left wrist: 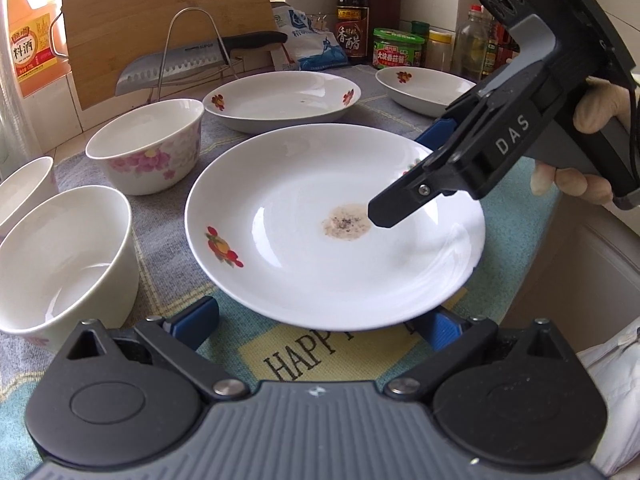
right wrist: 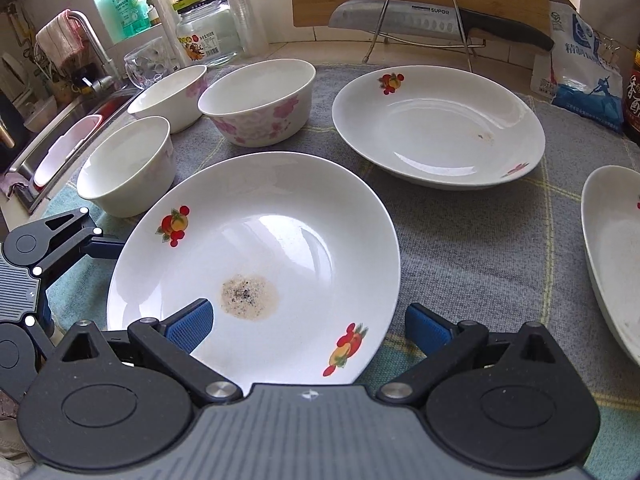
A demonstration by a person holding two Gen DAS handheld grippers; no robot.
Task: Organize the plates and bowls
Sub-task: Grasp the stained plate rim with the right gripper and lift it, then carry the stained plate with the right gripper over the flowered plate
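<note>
1. Cloth mat [right wrist: 460,248]: grey and teal, check-lined, covers the counter and carries all the crockery.

2. Near plate [right wrist: 256,240]: white, fruit motifs on the rim, a brown speckled residue patch [right wrist: 249,297] in the well. It sits at centre of both wrist views and appears tilted in the right wrist view; whether any edge is off the mat cannot be told.

3. Second plate [right wrist: 438,126]: same pattern, at 1 o'clock of the near plate in the right wrist view, apart from it, flat on the mat.

4. Third plate [right wrist: 612,256]: at 3 o'clock, cut off by the frame edge.

5. Bowls, 3: pink-flowered bowl [right wrist: 258,102] at 12 o'clock, plain-looking bowl [right wrist: 128,164] at 10 o'clock, further bowl [right wrist: 170,94] at 11 o'clock.

6. Right gripper [right wrist: 308,326]: fingers spread wide, 1 pad over the plate's inner face, 1 outside the rim; nothing clamped.

7. Left gripper [left wrist: 320,320]: fingers likewise apart, straddling the plate's near edge at 6 o'clock in its own view, not clamped.

8. Knife [right wrist: 432,20]: on a wire rack at 12 o'clock, well apart.

Risk, as judgement: a glazed rim pinched shallowly may slip when lifted. Tilting could slide the residue off. Stacking onto the second plate would trap the residue between them. A wide swing could knock the bowls.
</note>
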